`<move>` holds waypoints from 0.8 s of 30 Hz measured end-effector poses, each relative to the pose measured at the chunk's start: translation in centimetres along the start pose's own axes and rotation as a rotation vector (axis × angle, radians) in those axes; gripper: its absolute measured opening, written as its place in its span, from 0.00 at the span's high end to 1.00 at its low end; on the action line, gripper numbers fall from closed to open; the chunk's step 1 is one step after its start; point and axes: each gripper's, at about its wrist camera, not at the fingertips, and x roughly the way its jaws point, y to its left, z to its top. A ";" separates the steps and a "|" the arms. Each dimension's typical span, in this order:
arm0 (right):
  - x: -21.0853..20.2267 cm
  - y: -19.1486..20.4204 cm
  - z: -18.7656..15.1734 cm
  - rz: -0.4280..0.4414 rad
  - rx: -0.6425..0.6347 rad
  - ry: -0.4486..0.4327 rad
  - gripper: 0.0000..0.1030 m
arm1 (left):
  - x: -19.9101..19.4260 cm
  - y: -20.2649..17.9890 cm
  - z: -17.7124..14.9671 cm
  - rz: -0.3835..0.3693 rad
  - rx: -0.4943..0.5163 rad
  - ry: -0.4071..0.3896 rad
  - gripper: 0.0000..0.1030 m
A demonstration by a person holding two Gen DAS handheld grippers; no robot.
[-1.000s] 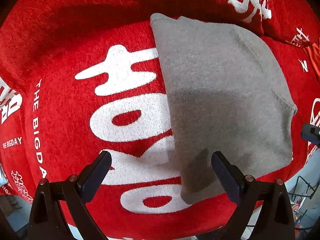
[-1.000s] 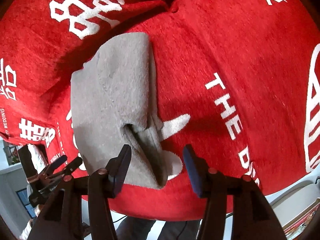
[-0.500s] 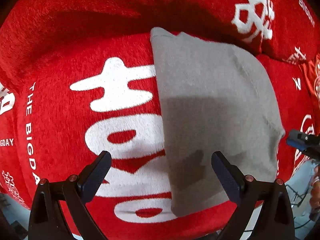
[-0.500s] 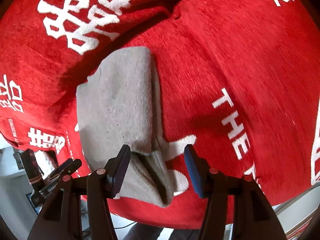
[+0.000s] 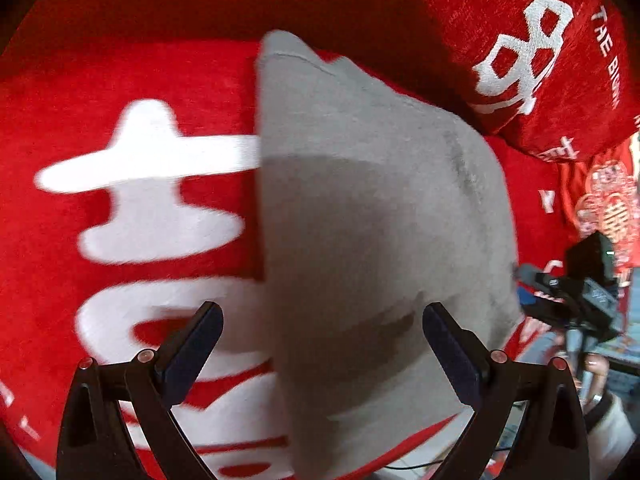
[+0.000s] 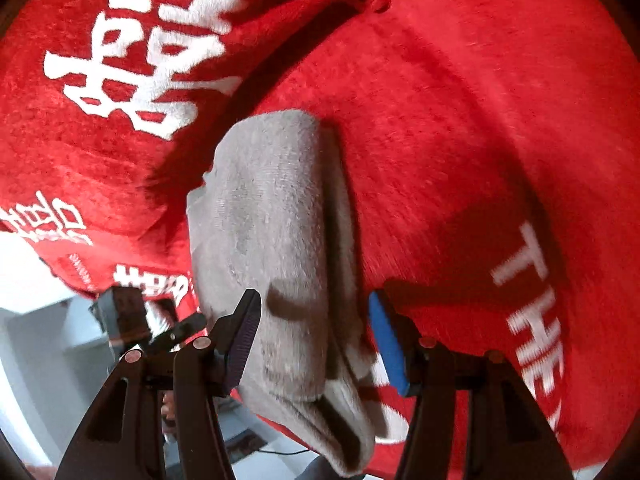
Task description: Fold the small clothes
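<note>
A small grey garment lies folded on a red plush cover with white characters. My left gripper is open, its jaws straddling the garment's near left edge, just above it. In the right wrist view the same grey garment shows as a narrow folded stack with a loose layered end near the camera. My right gripper is open, with its fingers either side of that near end and not closed on it. The right gripper also shows at the right edge of the left wrist view.
The red cover spreads over a cushioned seat with a raised back cushion behind. The seat's front edge drops to a pale floor. The left gripper shows at lower left of the right wrist view.
Both grippers have moved closer to the garment, which now looms larger. The right gripper has come down over the near end of the fold. Both jaws stay open.
</note>
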 end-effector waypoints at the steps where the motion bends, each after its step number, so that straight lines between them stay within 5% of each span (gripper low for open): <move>1: 0.3 -0.1 0.2 -0.002 -0.006 0.009 0.42 | 0.5 0.2 0.1 -0.037 -0.007 0.014 0.03; 8: 2.8 1.6 1.3 0.058 -0.128 0.099 0.40 | 2.2 -0.9 0.9 -0.066 0.021 0.006 0.03; 14: 5.8 3.6 1.2 0.099 -0.181 0.140 0.40 | 2.9 -2.0 1.5 -0.007 0.045 -0.009 0.03; 16: 5.9 4.0 0.9 0.069 -0.168 0.124 0.51 | 3.1 -2.7 1.2 0.023 0.087 -0.008 0.04; 19: 5.7 4.3 0.3 0.044 -0.148 0.107 0.69 | 2.6 -2.8 1.1 0.022 0.102 -0.021 0.23; 24: 5.2 6.5 -1.1 0.122 -0.119 0.089 0.70 | 0.9 -2.6 0.9 -0.005 0.098 -0.062 0.52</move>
